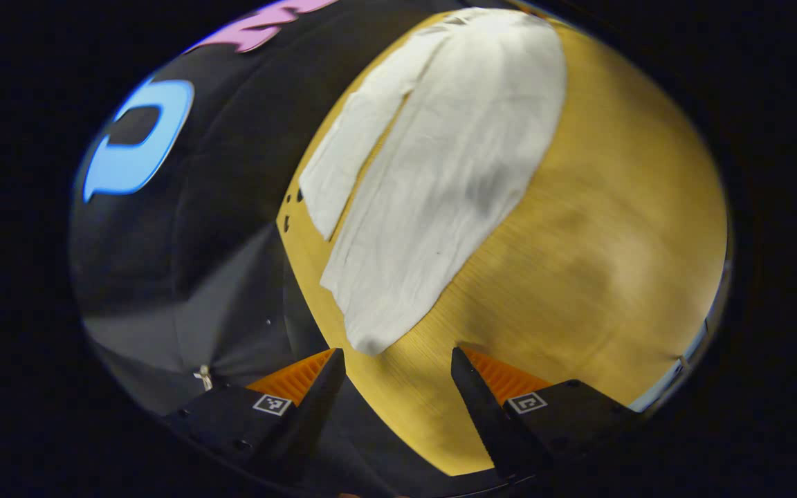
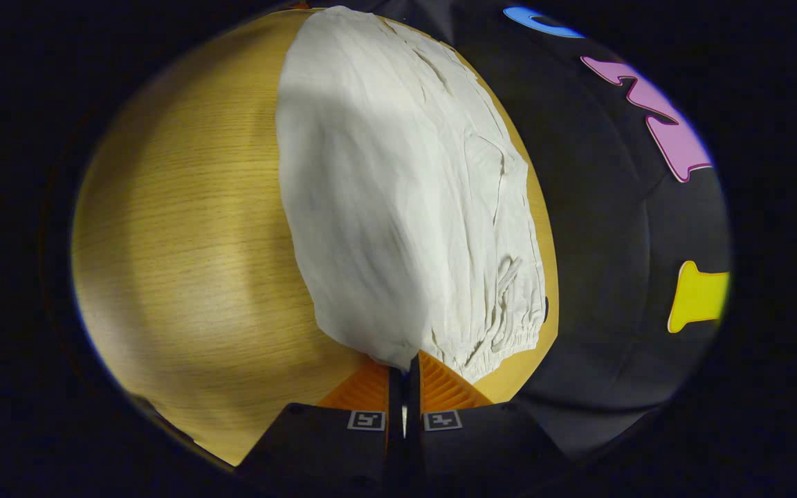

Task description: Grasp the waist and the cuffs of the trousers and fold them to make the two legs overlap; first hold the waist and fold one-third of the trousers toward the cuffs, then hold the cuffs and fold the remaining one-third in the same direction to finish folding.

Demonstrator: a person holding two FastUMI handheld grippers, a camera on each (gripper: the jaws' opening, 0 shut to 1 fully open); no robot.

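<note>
White trousers [image 1: 440, 173] lie flat on the wooden table [image 1: 599, 242], their two legs partly overlapping and running away from the camera. The nearest cuff end [image 1: 371, 339] lies just ahead of my left gripper [image 1: 395, 360], which is open and holds nothing. In the right gripper view the trousers [image 2: 398, 194] spread out from the gathered elastic waist [image 2: 502, 339]. My right gripper [image 2: 404, 366] is shut on the waist's near corner, cloth pinched between both fingers.
The table's far edge meets the black cloth wall [image 1: 218, 207] right beside the trousers. Bare wood [image 2: 191, 242] stretches wide on the trousers' other side in both views.
</note>
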